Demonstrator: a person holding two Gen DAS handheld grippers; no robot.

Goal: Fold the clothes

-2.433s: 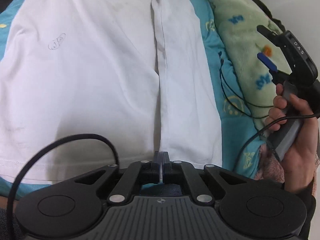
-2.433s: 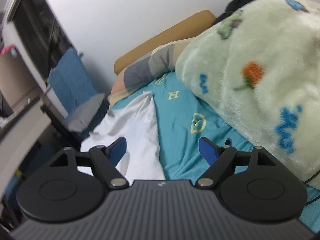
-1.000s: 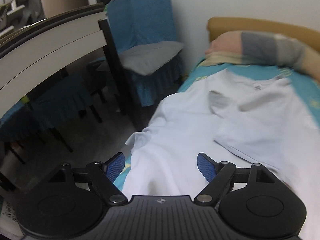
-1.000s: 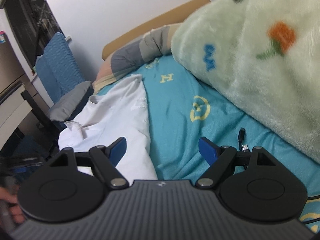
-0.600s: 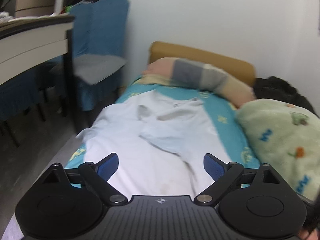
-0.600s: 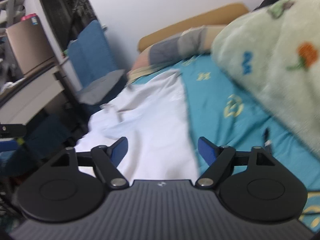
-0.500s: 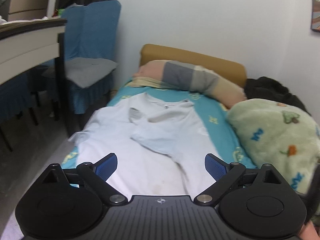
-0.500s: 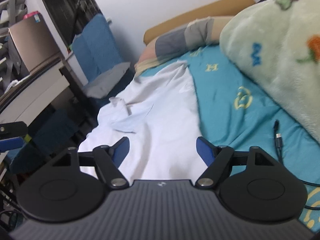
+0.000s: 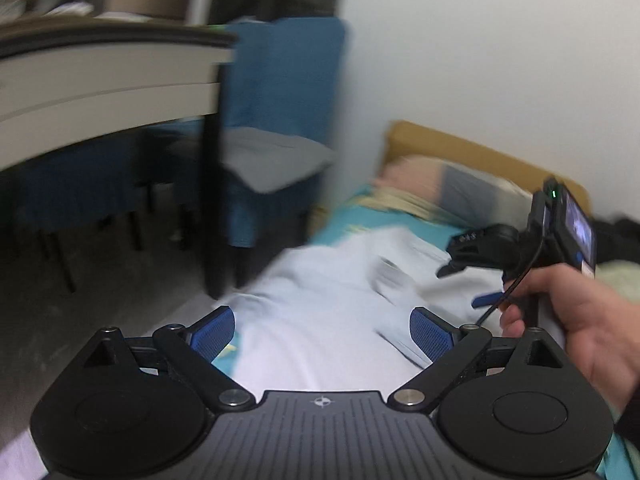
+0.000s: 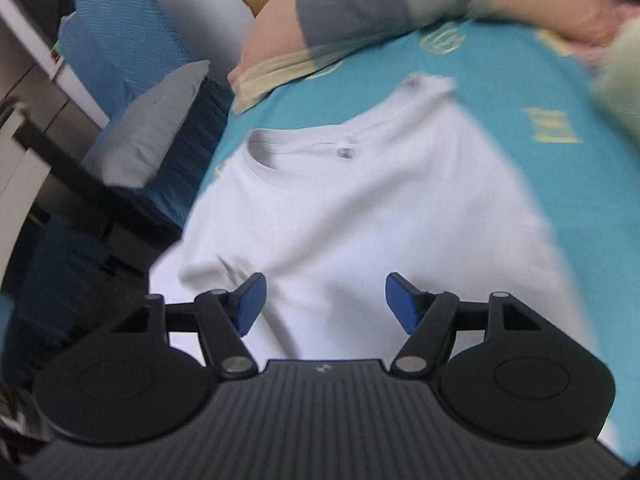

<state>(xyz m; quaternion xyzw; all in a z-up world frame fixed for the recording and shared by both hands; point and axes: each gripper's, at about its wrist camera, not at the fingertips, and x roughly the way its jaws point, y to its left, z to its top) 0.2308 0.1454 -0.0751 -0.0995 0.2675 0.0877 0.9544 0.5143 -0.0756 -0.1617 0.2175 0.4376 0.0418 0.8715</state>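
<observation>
A white T-shirt (image 10: 360, 216) lies on the teal bed sheet (image 10: 568, 184), collar toward the pillow, its right side folded over. My right gripper (image 10: 322, 304) is open and empty, held just above the shirt's upper left part near the bed edge. In the left wrist view the shirt (image 9: 320, 320) is blurred. My left gripper (image 9: 322, 330) is open and empty above the shirt's lower part. The right gripper (image 9: 476, 280) also shows there, hand-held over the shirt at the right.
A striped pillow (image 10: 380, 12) lies at the head of the bed against a tan headboard (image 9: 460, 148). A blue chair with a grey cushion (image 9: 272, 160) and a desk (image 9: 100, 80) stand left of the bed. A green blanket (image 10: 616, 80) lies at right.
Both grippers have stayed open. The right gripper has moved forward and down over the shirt's collar area. The left view has swung left toward the chair and desk.
</observation>
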